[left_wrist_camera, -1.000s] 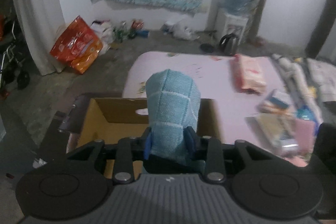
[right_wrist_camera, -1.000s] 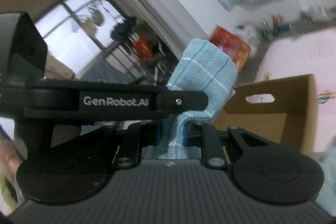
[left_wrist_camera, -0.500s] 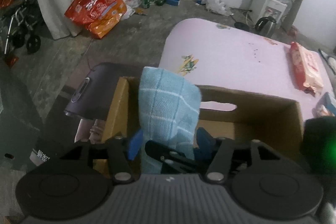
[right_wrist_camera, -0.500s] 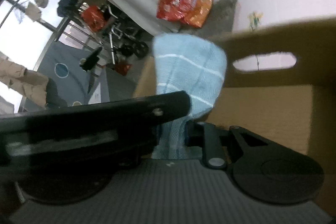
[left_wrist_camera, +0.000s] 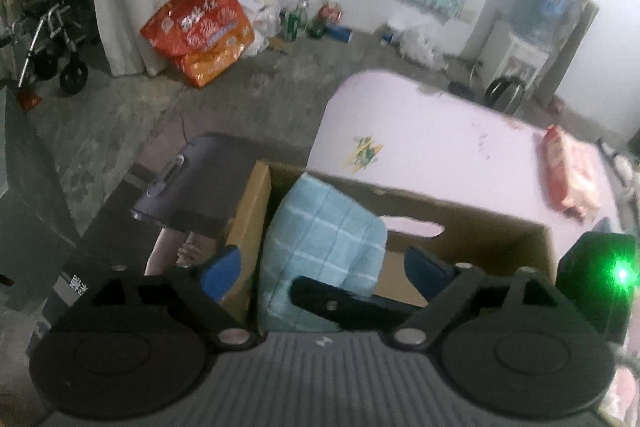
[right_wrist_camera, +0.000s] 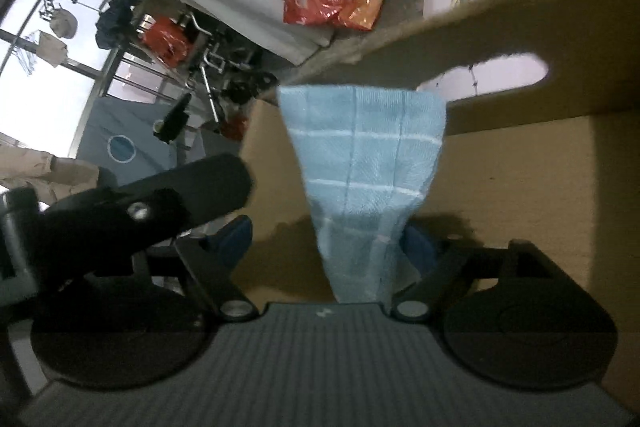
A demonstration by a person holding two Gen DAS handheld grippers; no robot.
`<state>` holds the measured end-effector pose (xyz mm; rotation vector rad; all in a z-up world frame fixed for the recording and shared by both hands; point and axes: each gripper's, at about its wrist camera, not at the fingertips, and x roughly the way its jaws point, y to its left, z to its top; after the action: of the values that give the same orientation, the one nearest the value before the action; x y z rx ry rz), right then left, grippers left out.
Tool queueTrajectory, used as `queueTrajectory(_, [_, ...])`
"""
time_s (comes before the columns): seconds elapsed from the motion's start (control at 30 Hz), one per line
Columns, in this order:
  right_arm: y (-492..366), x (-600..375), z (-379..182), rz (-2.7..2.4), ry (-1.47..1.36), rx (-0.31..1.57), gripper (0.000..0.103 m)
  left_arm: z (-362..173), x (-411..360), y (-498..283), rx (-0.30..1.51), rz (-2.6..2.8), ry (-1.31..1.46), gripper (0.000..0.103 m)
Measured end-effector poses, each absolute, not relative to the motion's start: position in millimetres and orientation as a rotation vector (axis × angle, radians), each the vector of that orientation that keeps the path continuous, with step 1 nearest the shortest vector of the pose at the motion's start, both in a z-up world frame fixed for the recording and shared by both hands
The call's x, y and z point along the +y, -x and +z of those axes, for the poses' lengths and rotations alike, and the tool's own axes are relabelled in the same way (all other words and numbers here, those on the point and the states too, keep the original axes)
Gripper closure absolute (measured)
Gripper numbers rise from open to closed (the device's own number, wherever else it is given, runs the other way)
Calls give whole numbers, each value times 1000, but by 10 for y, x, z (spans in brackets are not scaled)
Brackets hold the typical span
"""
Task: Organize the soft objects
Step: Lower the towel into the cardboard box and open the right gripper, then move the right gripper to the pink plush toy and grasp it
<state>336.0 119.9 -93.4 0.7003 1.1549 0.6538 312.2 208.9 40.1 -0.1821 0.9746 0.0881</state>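
A light blue checked towel (left_wrist_camera: 320,247) stands bunched in the left corner of an open cardboard box (left_wrist_camera: 472,227). My left gripper (left_wrist_camera: 324,269) hovers over that corner, its jaws opening wide. The towel sits between its blue pads (left_wrist_camera: 222,267), which stand clear of the cloth. In the right wrist view the towel (right_wrist_camera: 364,167) hangs as a cone against the box wall (right_wrist_camera: 520,179). My right gripper (right_wrist_camera: 328,243) is opening too; one pad (right_wrist_camera: 420,247) lies beside the cloth's lower edge without pressing. A black finger of each gripper crosses the other's view.
The box stands at the near edge of a pink table (left_wrist_camera: 440,139) that carries a pink packet (left_wrist_camera: 568,171). A dark stool (left_wrist_camera: 192,183) stands left of the box, with a person's bare foot (left_wrist_camera: 188,251) beneath. An orange bag (left_wrist_camera: 200,27), bottles and a water dispenser (left_wrist_camera: 524,39) line the far wall.
Both grippers came down into the box with the towel. Their jaws, shut on it a second ago, have spread apart and let the cloth go.
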Motion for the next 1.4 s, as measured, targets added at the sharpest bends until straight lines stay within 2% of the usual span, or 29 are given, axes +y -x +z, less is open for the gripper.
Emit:
queueTrajectory(0.37, [-2887,223,27,746,-692,958,22,1092,1784,-2491,843,75,213,7])
queueTrajectory(0.67, [-1961,-1199,81,711,-804,792,21,1352,970,-1848,778,-94,162,5])
queueTrajectory(0.93, [-781,-2776,-177,469,-771,687,18,919,-273,-1466,831,-337,45,3])
queueTrajectory(1.07, [-365,-3368,-358,312,-760,692,18,614,-932,-1309,787,-431,-71,3])
queueTrajectory(1.23, [-205,-3737,-769,211,-839,743,18,229,-1727,-1174,739,-506,-346,3])
queueTrajectory(1.4, [-350,-3885,-1210,168,-1024,777,18,-174,-2202,-1255,779,-551,-562,3])
